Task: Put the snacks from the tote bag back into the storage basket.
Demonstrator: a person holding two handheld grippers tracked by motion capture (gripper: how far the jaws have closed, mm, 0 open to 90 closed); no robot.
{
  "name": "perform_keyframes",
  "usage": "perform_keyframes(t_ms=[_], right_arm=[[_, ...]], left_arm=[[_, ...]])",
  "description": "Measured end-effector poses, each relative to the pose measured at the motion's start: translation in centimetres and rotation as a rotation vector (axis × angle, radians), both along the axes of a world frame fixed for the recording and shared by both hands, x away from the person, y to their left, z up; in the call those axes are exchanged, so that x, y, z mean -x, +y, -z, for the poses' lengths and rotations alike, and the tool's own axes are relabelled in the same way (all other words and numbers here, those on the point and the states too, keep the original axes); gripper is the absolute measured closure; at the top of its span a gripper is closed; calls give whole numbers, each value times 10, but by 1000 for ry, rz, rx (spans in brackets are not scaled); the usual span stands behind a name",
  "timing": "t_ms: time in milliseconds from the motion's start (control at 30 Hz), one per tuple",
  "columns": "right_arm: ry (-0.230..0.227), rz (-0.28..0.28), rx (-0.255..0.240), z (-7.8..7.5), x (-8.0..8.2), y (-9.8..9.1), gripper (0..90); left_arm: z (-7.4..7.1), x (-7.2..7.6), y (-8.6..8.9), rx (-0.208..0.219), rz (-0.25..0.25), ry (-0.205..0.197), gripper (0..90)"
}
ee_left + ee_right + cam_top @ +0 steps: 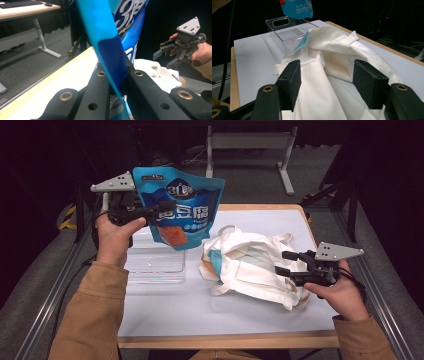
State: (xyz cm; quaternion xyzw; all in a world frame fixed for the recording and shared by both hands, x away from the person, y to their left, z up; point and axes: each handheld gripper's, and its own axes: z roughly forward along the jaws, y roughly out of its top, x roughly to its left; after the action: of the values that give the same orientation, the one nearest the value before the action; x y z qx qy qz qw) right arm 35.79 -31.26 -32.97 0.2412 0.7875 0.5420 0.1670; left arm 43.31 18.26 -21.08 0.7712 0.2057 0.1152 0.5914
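- One blue snack pouch [179,207], white lettering, orange panel near its bottom; held in the air above the clear tray, at the table's left.
- One left gripper [167,209]: jaws clamped on the pouch's edge; in the left gripper view the blue film [110,50] is pinched between them.
- One right gripper [281,262]: jaws apart, pointed at the tote bag, cloth lying between them, neither pad pressing it.
- One white cloth tote bag [250,265], crumpled, mid-table; a blue-edged item [216,260] shows at its mouth.
- One clear plastic tray [155,265], left of the bag.
- One white-topped table [200,315].
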Motion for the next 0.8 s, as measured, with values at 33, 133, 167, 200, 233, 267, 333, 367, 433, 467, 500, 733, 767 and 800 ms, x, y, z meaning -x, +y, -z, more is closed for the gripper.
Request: perform_keyframes(t_ms=[33,133,167,200,233,267,333,367,433,467,500,733,767,800], right_arm=[[-1,0,0,0,0,0,402],[-1,4,-2,0,0,-1,401],[0,5,-1,0,0,-1,400],[2,4,-2,0,0,0,400],[4,4,-5,0,0,0,400],[5,3,-6,0,0,0,400],[5,4,-4,0,0,0,400],[6,4,-4,0,0,1,400],[7,4,-4,0,0,1,400],[7,4,-5,0,0,1,399],[9,5,-6,0,0,1,397],[27,7,-20,1,1,2,398],[28,7,-20,1,1,2,398],[27,8,-20,1,1,2,398]], left_arm=[[1,1,4,3,-4,2,895],[1,2,12,0,-9,4,895],[2,3,15,-1,-14,4,895],[2,4,17,-6,-18,2,895],[2,4,19,-7,-22,3,896],[3,5,22,-8,-24,4,895],[5,5,27,-12,-29,6,895],[5,5,30,-11,-28,9,895],[8,5,36,-10,-33,14,895],[9,5,39,-14,-31,13,895],[10,5,42,-19,-33,13,895],[16,5,59,-9,-54,11,895],[17,4,61,-5,-55,13,895],[19,4,63,-8,-53,14,895]])
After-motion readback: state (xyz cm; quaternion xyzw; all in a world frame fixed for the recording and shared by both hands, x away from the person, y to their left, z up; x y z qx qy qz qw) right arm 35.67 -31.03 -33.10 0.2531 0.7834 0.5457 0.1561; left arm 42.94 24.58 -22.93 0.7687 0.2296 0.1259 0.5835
